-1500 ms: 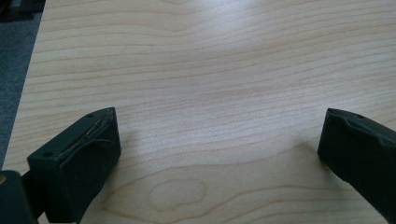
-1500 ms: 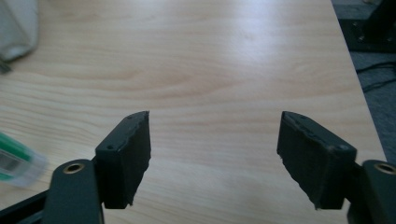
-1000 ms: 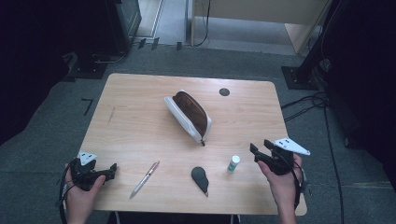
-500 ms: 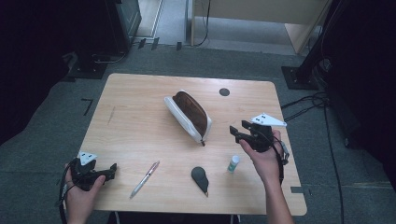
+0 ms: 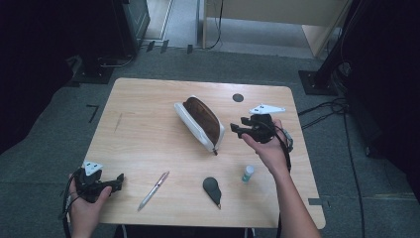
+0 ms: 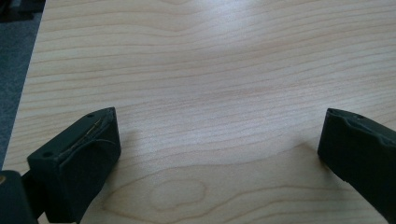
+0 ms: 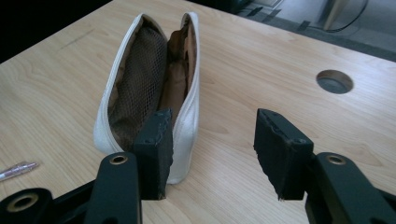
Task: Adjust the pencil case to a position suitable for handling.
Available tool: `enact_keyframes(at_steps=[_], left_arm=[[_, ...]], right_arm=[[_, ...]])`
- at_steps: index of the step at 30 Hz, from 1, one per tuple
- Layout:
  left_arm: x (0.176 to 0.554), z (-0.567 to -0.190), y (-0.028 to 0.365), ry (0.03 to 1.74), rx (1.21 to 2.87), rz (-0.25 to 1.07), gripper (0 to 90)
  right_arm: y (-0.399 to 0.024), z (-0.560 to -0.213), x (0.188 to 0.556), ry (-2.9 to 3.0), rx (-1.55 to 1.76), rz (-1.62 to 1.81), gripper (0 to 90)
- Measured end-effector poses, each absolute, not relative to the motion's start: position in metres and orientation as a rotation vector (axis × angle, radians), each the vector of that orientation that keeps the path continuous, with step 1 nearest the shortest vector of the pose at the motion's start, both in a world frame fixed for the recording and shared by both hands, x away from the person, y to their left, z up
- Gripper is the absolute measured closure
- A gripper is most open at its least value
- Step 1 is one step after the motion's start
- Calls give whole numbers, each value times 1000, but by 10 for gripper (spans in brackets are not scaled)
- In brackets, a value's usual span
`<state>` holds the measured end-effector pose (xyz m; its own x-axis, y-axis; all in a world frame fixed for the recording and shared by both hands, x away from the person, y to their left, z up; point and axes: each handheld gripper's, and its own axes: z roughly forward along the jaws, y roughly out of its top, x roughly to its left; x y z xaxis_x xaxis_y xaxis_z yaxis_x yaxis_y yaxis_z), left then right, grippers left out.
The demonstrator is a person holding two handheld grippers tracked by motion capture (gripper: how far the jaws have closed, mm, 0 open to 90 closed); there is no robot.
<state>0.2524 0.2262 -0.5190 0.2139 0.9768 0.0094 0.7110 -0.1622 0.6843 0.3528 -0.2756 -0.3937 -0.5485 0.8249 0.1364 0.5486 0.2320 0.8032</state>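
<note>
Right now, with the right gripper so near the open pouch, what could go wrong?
1. The right gripper has just been closing its jaws with nothing between them. It sits beside the white pouch, so it may push the soft wall instead of gripping it.
2. The pouch stands open on its side; a push could tip it or slide it.
3. The small bottle stands under that forearm and may be knocked over.

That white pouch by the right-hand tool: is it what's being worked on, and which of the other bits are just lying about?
In the job:
- white pouch, lying open, brown lining showing
- right gripper, its fingers apart and just closing, pointed at the pouch's end, not gripping it

Probably lying about for now:
- pen
- dark teardrop-shaped item
- small green-capped bottle
- left gripper, open over bare table
</note>
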Motion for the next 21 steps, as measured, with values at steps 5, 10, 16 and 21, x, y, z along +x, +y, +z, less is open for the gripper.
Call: enact_keyframes(at_steps=[5,10,16,21], left_arm=[[252,-519,226,1557,1941,627,0],[252,-519,226,1557,1941,627,0],[252,-519,226,1556,1941,627,0],[252,-519,226,1556,1942,627,0]], right_arm=[[-270,-398,368,2274,1276,1244,504],[-263,-402,381,2360,1251,1202,532],[-253,-408,392,2427,1237,1137,551],[-244,-412,403,2470,1243,1107,547]])
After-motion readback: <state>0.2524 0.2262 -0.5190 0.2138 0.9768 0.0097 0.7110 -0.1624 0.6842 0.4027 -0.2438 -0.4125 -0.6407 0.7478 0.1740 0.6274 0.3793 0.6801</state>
